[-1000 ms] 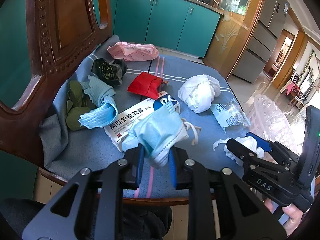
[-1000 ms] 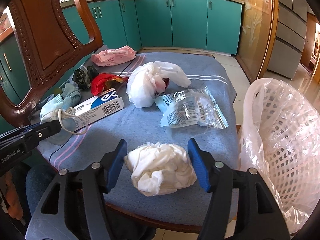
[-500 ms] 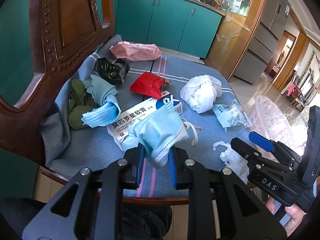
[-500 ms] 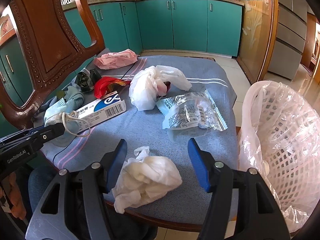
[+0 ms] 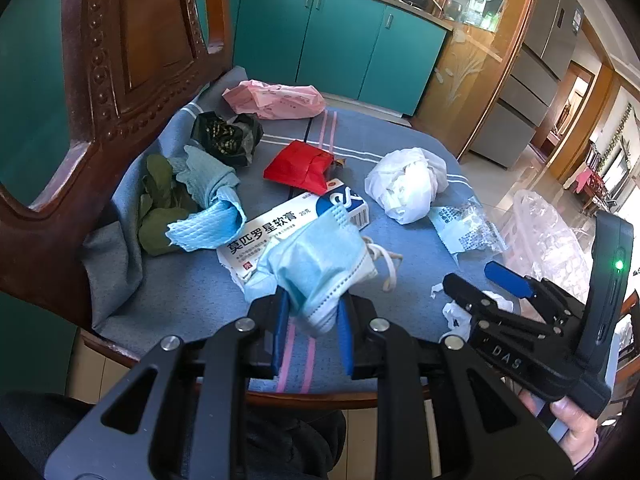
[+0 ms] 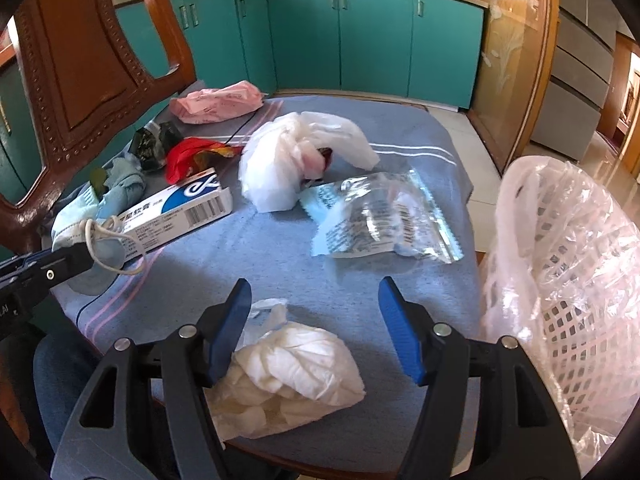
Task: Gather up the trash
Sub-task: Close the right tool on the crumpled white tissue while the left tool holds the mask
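My left gripper is shut on a light blue face mask, held just above the blue seat cloth. In the right wrist view my right gripper has its jaws opening. A crumpled white tissue lies on the cloth between them, close to the left finger and apart from the right one. The right gripper also shows at the right of the left wrist view. A white basket lined with clear plastic stands just right of the seat.
On the cloth lie a medicine box, white plastic bag, clear wrapper, red wrapper, pink bag, black bag, blue rag and green leaves. The carved chair back rises at left.
The white tissue has slipped from the middle of the right jaws down and to the left onto the cloth. The right jaws stand slightly wider. The left gripper and mask have not moved.
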Action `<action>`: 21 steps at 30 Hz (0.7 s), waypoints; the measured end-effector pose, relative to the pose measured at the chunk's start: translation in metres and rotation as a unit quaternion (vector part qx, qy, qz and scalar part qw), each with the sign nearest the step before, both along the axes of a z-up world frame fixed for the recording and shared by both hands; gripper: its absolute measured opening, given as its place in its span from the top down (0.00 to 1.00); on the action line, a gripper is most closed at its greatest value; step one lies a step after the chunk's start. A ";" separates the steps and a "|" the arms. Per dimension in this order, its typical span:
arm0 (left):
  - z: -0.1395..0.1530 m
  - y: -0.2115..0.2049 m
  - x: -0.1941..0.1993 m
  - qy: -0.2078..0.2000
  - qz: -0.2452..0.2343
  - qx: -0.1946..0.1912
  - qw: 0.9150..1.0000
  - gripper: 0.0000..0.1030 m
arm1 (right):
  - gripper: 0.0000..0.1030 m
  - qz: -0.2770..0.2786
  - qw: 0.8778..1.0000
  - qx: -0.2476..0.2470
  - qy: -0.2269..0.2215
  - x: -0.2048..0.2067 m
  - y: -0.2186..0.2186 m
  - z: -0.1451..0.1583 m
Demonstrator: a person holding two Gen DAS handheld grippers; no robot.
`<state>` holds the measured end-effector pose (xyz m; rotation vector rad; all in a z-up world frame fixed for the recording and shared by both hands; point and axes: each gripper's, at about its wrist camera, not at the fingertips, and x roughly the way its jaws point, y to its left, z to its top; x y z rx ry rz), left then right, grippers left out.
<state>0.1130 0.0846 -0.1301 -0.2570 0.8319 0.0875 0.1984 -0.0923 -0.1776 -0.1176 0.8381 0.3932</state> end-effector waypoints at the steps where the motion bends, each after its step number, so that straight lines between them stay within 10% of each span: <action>1: 0.000 0.000 0.000 0.000 0.001 0.000 1.000 0.78 | 0.37 0.003 1.000 -0.001 -0.001 -0.001 0.002 -0.001; 8: 0.000 0.001 0.000 -0.001 0.003 -0.001 1.000 0.78 | 0.67 0.021 1.000 0.007 -0.009 -0.007 0.004 0.004; 21: 0.009 0.003 -0.007 -0.017 0.003 -0.009 1.000 0.78 | 0.69 0.004 0.999 0.029 -0.019 -0.011 -0.013 0.020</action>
